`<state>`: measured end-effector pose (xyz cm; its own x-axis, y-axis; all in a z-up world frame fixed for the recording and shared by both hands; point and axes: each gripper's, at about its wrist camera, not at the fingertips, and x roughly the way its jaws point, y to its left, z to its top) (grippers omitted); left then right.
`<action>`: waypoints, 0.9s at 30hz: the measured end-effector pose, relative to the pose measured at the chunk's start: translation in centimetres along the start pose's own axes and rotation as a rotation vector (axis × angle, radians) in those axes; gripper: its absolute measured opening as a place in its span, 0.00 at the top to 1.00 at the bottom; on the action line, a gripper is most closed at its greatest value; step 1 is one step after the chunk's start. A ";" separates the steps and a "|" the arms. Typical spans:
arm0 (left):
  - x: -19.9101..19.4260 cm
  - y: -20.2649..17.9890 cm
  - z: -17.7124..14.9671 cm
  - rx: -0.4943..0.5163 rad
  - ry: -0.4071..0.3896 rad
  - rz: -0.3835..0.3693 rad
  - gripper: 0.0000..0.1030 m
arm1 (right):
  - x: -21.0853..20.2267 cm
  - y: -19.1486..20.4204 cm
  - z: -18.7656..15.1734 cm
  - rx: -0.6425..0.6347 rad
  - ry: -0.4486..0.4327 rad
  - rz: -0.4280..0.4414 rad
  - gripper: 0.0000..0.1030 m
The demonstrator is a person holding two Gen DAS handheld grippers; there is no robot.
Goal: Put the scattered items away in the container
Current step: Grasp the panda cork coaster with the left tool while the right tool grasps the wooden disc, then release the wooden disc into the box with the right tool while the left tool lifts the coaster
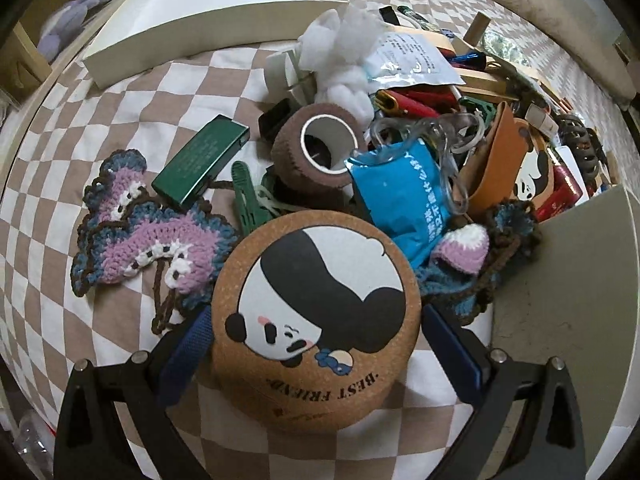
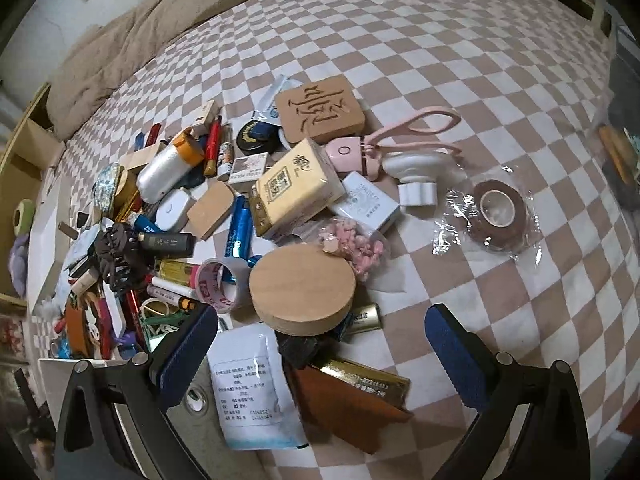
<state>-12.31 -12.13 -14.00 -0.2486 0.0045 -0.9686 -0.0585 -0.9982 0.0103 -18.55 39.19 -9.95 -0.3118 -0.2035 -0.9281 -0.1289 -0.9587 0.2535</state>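
Cork round coaster w/ panda print (image 1: 316, 312) sits between the left tool (image 1: 316, 344) pads, which press its rim on both sides – gripped, just above the checkered bed sheet (image 1: 120, 96) at the pile's near edge. Step in hand: carrying one item off. Next move likely needs a lift over the clutter to the white shallow box (image 1: 132, 28), well apart beyond. Right tool (image 2: 322, 340) gapes wide, holding nothing, over a plain wooden disc (image 2: 302, 290).

Both grippers look alike: the left gripper (image 1: 316, 336) and right gripper (image 2: 322, 336) have matte black angular finger arms, blue textured pads (image 2: 450, 344), and round silver screws (image 2: 504, 357) at the joints.
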 end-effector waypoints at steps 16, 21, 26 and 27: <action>-0.6 0.1 0.2 -0.048 0.008 -0.008 0.03 | 3.3 1.0 0.7 0.028 0.080 -0.002 0.39; -1.6 -0.1 0.3 -0.059 -0.006 -0.024 0.03 | 2.8 1.1 0.2 -0.003 0.068 -0.007 0.40; -3.8 0.3 0.9 -0.094 -0.056 -0.060 0.03 | 1.0 0.3 -0.2 0.002 0.022 0.028 0.40; -4.2 0.3 1.2 -0.099 -0.065 -0.067 0.03 | 0.4 0.1 -0.2 0.008 0.008 0.043 0.40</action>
<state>-12.46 -12.38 -9.65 -0.3098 0.0718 -0.9481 0.0179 -0.9965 -0.0813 -18.47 38.93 -10.34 -0.3093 -0.2465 -0.9184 -0.1234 -0.9472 0.2958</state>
